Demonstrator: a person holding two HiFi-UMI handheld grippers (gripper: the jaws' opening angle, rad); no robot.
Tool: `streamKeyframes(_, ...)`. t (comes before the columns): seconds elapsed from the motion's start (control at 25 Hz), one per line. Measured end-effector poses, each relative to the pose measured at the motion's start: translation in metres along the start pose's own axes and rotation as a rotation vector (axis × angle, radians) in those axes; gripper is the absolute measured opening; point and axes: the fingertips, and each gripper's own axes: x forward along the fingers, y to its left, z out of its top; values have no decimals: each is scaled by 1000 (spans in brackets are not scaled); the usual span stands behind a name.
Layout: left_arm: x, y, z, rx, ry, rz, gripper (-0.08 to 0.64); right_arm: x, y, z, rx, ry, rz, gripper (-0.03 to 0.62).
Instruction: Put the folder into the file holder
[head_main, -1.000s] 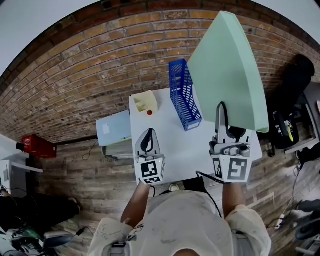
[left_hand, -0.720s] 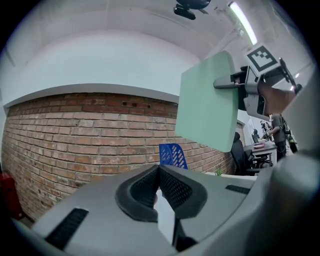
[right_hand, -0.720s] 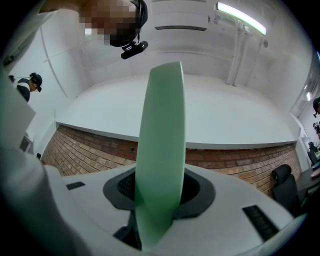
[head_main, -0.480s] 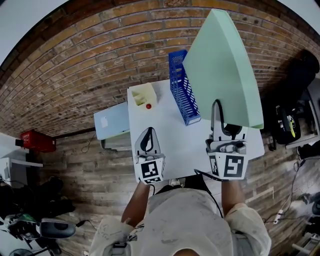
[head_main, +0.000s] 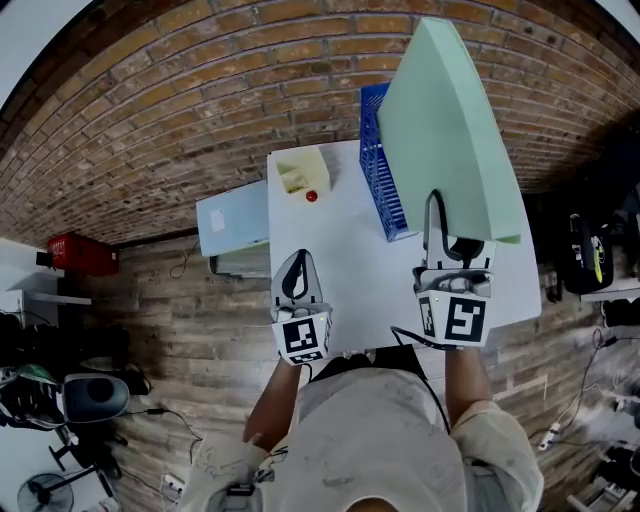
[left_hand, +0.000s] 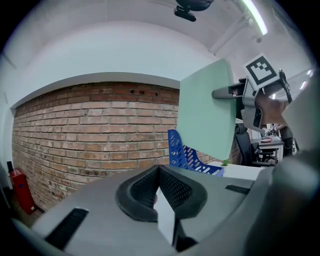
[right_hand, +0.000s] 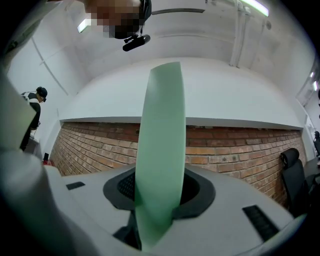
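Observation:
A large pale green folder (head_main: 450, 130) stands on edge in the air over the right side of the white table (head_main: 350, 260). My right gripper (head_main: 436, 212) is shut on its near lower corner. In the right gripper view the folder (right_hand: 161, 150) runs edge-on between the pads. The blue slotted file holder (head_main: 376, 165) stands upright at the table's far edge, just left of the folder, which partly hides it. My left gripper (head_main: 296, 278) hovers over the table's near left, shut and holding nothing. The left gripper (left_hand: 159, 171) view also shows the file holder (left_hand: 192, 159) and the folder (left_hand: 206, 112).
A cream container (head_main: 300, 170) with a small red ball (head_main: 312, 196) beside it sits at the table's far left corner. A light blue cabinet (head_main: 232, 220) stands left of the table. A red crate (head_main: 80, 252) is on the floor. A brick wall is beyond, and a black chair (head_main: 592, 250) stands to the right.
The folder stays gripped by the right gripper and now overlaps more of the file holder. The left gripper has barely moved.

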Motion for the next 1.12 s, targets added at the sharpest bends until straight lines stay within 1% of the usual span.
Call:
streamKeyframes(0.24, 1, 5, -18, -7, 57, 18, 14, 15, 3, -27, 20, 41, 7, 155)
streamKeyframes(0.52, 8, 4, -26, 0, 80, 29, 14, 28, 2, -53, 31, 78, 25, 155)
streamKeyframes(0.8, 15, 2, -40, -32, 126, 50, 14, 40, 1, -60, 57, 85, 48, 155)
streamKeyframes(1.12, 21, -6, -43, -42, 142, 64, 14, 51, 1, -70, 62, 118, 62, 156)
